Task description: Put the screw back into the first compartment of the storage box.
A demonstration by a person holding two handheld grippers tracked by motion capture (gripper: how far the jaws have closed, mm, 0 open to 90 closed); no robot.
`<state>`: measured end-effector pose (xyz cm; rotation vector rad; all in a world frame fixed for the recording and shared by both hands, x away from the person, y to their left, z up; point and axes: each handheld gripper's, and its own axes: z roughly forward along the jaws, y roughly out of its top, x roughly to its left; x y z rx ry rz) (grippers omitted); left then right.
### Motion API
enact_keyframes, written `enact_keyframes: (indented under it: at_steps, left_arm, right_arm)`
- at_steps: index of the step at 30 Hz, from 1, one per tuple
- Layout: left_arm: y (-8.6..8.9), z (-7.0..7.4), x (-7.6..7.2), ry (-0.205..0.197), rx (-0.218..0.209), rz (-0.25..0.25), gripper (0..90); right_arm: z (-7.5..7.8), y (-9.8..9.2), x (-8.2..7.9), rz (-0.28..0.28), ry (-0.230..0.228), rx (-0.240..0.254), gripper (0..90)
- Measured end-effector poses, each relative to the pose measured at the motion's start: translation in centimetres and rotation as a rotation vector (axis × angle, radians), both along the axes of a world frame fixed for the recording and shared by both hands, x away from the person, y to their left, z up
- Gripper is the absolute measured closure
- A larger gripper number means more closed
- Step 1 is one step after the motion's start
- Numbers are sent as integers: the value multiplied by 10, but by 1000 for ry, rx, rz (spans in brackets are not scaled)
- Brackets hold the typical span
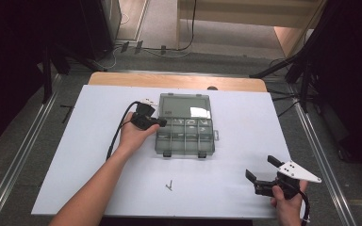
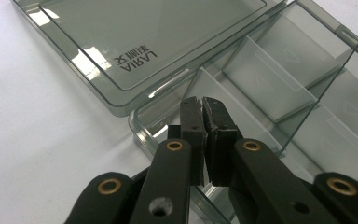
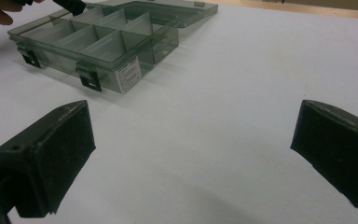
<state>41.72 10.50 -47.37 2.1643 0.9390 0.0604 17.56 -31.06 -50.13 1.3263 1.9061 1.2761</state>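
Hands with two tools work at a see-through box on a white desk.

The box (image 1: 185, 136) sits open in the middle of the desk (image 1: 245, 113), with its lid (image 1: 185, 105) lying flat behind it. The left tool (image 2: 202, 114) hangs over the box's corner next to the lid, above a small room of the box. Its two black tips are almost together, with just a thin gap and nothing between them. The right tool (image 1: 263, 170) is well apart from the box, near the front right of the desk. Its tips are wide apart and hold nothing. A small dark screw (image 1: 169, 185) lies alone on the desk in front of the box.
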Motion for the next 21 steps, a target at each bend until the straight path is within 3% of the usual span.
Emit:
enact_keyframes:
  at_steps: [1,5,21]
  left_arm:
    - [0,1,0,3,-11,0,757]
    - [-1,5,-4,-8,-19,-19,660]
    - [0,26,-30,-53,-44,-71,660]
  right_arm:
    - [0,0,0,1,0,0,0]
    - [0,0,0,1,0,-2,0]
    - [1,0,0,-9,0,-3,0]
